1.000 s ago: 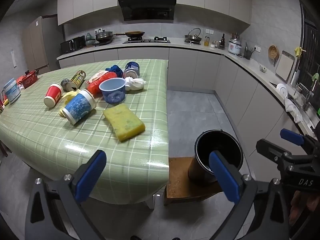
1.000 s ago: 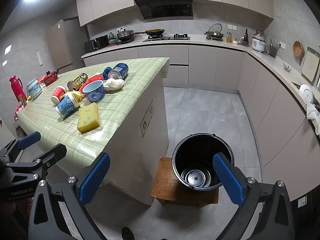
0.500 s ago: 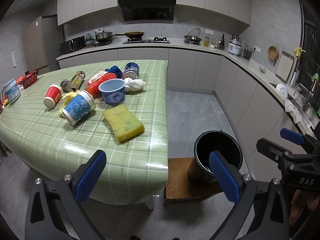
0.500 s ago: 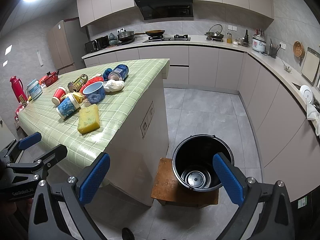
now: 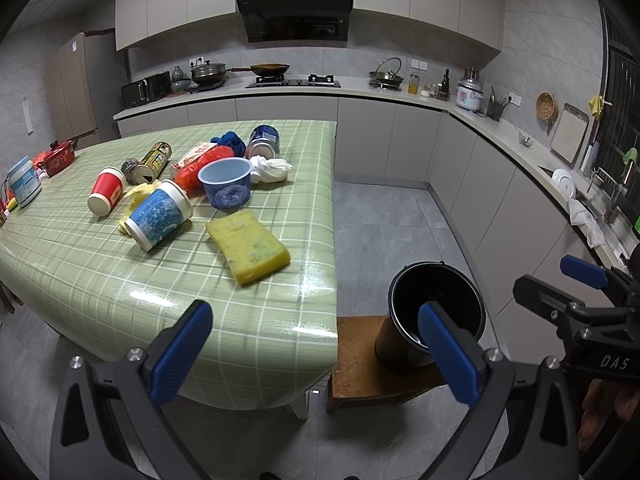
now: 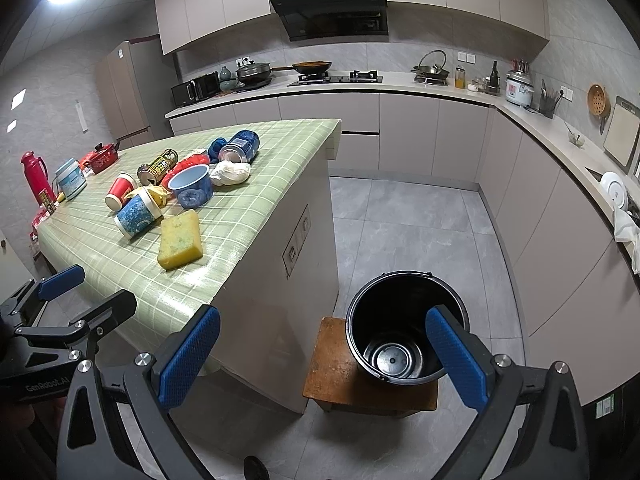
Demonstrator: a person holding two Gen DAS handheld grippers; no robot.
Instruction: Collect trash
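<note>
Trash lies on the green checked table (image 5: pixel 100 280) (image 6: pixel 120 256): a yellow sponge (image 5: pixel 248 247) (image 6: pixel 180 245), a tipped blue-and-white cup (image 5: pixel 160 219) (image 6: pixel 138 216), a blue bowl (image 5: pixel 227 183) (image 6: pixel 191 187), a red cup (image 5: pixel 106 195) (image 6: pixel 120 191), a white wad (image 5: pixel 272 170) (image 6: pixel 230 172), cans and red wrappers. A black bucket (image 5: pixel 434 312) (image 6: pixel 404 336) stands empty on a wooden stool (image 5: pixel 360 364) (image 6: pixel 332 364) beside the table. My left gripper (image 5: pixel 316 352) is open and empty before the table's near edge. My right gripper (image 6: pixel 322 356) is open and empty above the stool.
Kitchen counters (image 6: pixel 540 132) run along the back and right walls, with grey floor (image 6: pixel 400 220) between them and the table. A red pot (image 5: pixel 60 156), a white jar (image 5: pixel 24 180) and a red thermos (image 6: pixel 34 176) stand at the table's far left.
Both grippers have drifted slightly; the view has barely shifted. Nothing on the table has moved.
</note>
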